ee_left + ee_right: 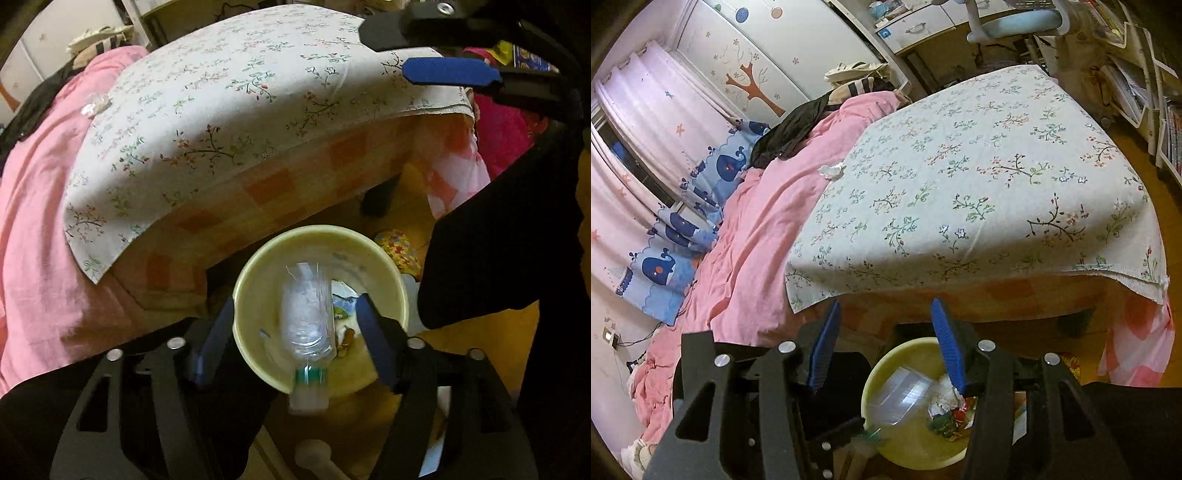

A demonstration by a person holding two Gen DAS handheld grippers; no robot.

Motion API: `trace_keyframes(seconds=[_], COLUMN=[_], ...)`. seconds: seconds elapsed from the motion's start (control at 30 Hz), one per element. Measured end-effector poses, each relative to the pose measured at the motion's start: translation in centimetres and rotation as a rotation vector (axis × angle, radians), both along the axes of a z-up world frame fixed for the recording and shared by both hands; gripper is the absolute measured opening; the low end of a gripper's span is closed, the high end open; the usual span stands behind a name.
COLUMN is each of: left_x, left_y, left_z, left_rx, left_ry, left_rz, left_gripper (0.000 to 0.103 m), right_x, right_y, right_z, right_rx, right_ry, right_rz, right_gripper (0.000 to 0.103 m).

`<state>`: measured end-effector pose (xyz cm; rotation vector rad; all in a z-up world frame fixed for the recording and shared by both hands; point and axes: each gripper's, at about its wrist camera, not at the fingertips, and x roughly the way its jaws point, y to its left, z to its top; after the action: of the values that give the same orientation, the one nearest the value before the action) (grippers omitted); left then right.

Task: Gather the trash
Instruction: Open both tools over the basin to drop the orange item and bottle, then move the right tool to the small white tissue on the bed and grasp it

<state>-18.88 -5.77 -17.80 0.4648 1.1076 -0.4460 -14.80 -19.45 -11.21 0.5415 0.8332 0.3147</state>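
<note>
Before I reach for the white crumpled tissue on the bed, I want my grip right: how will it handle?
The white crumpled tissue looks very light and soft, so it should squash flat between closing fingers. It rests loosely where the pink blanket meets the floral sheet, so a push would probably slide it. Its wrinkled surface suggests it won't slip.

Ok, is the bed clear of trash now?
No: in the right wrist view a crumpled white tissue lies on the bed, where the pink blanket meets the floral sheet.

No legible text, label or number anywhere.
</note>
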Motion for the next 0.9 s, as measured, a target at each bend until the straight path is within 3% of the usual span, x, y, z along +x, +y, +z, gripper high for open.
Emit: trace_keyframes(seconds=[0.1,0.2,0.27,0.4,0.5,0.63,0.73,0.8,0.9], left_x=[0.1,1.2,3.0,7.2,9.6,11.6,11.7,11.3,10.9], left_y=[-0.1,1.3,3.7,10.7,15.4,20.2,23.6,25.8,28.1], left_z=[0.7,3.4,6.3,13.0,16.3,16.7,15.3,15.2,14.8], left_rx=[0.006,-0.077,-0.181,-0.412,-0.467,-0.493,-0.536,-0.615,-0.638], left_ry=[-0.062,-0.138,-0.189,-0.332,-0.475,-0.562,-0.54,-0.559,-0.571], left_rz=[-0.005,0.044,0.132,0.398,0.59,0.795,0.95,1.023,1.124], left_gripper=[0.07,0.071,0.073,0.083,0.085,0.085,0.085,0.086,0.089], right_x=[0.4,1.3,2.5,6.6,10.1,14.6,17.6,19.4,22.1], right_y=[0.0,0.2,0.6,2.5,5.0,9.0,11.4,12.5,13.9], right_z=[0.2,0.7,1.3,2.8,3.6,3.8,3.7,3.6,3.2], right_rx=[0.005,-0.011,-0.043,-0.119,-0.157,-0.2,-0.214,-0.232,-0.262], right_ry=[-0.006,-0.016,-0.028,-0.057,-0.079,-0.096,-0.1,-0.103,-0.097], right_rz=[-0.008,0.001,0.014,0.067,0.135,0.236,0.3,0.332,0.371], right_gripper=[0.054,0.055,0.055,0.056,0.056,0.058,0.06,0.062,0.064])
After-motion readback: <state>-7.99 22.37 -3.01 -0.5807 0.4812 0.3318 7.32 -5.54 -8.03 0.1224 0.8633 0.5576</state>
